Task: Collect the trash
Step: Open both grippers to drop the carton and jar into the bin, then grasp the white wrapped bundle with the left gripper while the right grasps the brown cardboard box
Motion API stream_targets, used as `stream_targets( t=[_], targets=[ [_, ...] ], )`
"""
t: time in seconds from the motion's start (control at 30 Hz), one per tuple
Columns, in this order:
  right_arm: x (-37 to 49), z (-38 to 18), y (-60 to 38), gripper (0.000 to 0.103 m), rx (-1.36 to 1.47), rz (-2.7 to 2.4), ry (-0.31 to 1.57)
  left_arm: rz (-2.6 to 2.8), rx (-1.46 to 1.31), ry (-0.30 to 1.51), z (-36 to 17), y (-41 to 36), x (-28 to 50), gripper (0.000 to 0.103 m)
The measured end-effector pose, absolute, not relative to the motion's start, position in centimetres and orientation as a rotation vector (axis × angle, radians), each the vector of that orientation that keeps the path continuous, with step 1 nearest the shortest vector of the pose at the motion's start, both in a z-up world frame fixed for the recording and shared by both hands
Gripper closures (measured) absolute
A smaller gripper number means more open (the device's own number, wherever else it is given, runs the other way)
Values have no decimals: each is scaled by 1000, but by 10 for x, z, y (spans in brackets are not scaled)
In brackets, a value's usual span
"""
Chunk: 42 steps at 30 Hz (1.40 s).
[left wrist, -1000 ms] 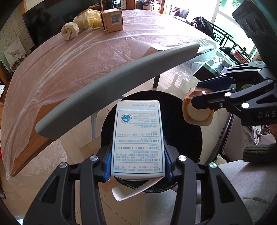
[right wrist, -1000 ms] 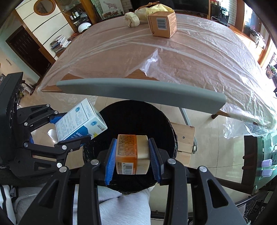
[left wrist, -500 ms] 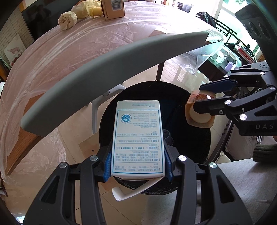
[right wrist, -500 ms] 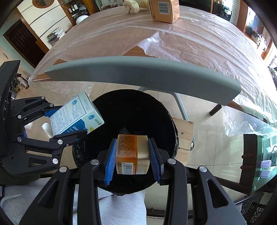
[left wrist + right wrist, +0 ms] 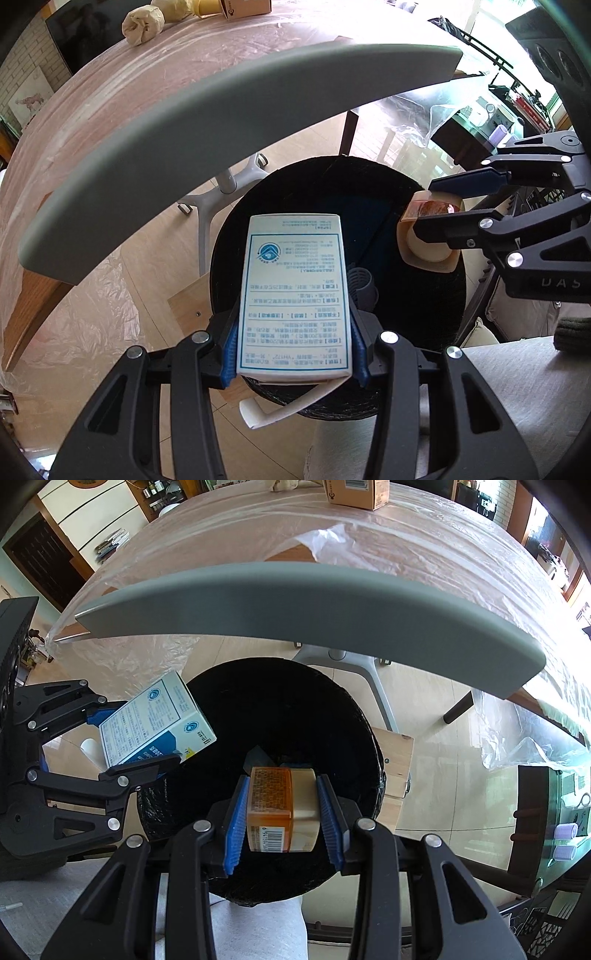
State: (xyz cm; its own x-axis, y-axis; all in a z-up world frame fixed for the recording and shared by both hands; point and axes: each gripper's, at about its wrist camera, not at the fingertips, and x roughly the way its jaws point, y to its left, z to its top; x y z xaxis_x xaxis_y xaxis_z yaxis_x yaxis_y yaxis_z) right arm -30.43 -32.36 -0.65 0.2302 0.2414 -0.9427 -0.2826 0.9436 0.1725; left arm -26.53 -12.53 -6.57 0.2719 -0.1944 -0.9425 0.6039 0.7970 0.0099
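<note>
Trouble was likeliest at the black bin (image 5: 362, 723): left gripper (image 5: 295, 339) clamped a white carton (image 5: 295, 295) over its near rim, right gripper (image 5: 282, 812) squeezed an orange-labelled tub (image 5: 282, 805) above its mouth, so that carton could've tipped outside.

Open black bin mouth (image 5: 280, 709) at frame centre, directly beneath both tools; dark interior mostly free, only a few items low inside. Grey curved chair back (image 5: 295, 602) arching across the upper half, close over the bin's far rim, blocking the straight way to the plastic-covered worktop (image 5: 369, 542) beyond. Left tool (image 5: 136, 746) crowding the bin's left edge with a white and blue box (image 5: 155, 723). Right tool (image 5: 282, 808) holding an orange-labelled tub (image 5: 280, 808) over the near rim. Grey chair base (image 5: 351, 664) and wooden board (image 5: 397, 764) on the floor at right.
</note>
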Motion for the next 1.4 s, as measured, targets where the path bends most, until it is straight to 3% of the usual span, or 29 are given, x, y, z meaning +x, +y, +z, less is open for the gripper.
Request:
stream_targets(
  t=[0.57,0.6,0.63,0.67,0.7,0.77,0.9,0.97,1.03,1.17,1.23,1.33,1.4],
  targets=[
    [-303,-31,-321,67,-63,334,1331,-571,423,1220,-84,-133,-259,55],
    [-303,-32,-322,67,-50,335,1337,-576,423,1218,-84,-133,-259,54],
    [-303,-32,-324,66,-38,331,1339,-574,424,1208,-83,-132,-259,45],
    [-303,-31,-326,56,-26,325,1334,-573,417,1197,-82,-131,-259,36],
    [-303,-29,-327,42,-21,320,1330,-575,404,1187,-79,-129,-259,33],
    [-304,-22,-333,34,2,310,1307,-572,379,1183,-76,-125,-258,29],
    [-309,-1,-343,31,28,307,1261,-579,367,1164,-63,-117,-261,29],
    [-315,24,-348,29,32,308,1198,-600,362,1119,-43,-114,-269,29],
    [-321,56,-353,21,11,295,1093,-628,345,1054,-17,-111,-276,29],
    [-330,141,-367,4,22,232,776,-606,309,817,53,-104,-280,7],
    [-335,178,-374,4,47,186,586,-561,261,684,90,-99,-273,2],
    [-334,216,-377,4,105,81,362,-454,205,562,124,-96,-258,2],
    [-319,223,-373,4,141,14,361,-348,147,593,135,-95,-237,2]
  ],
)
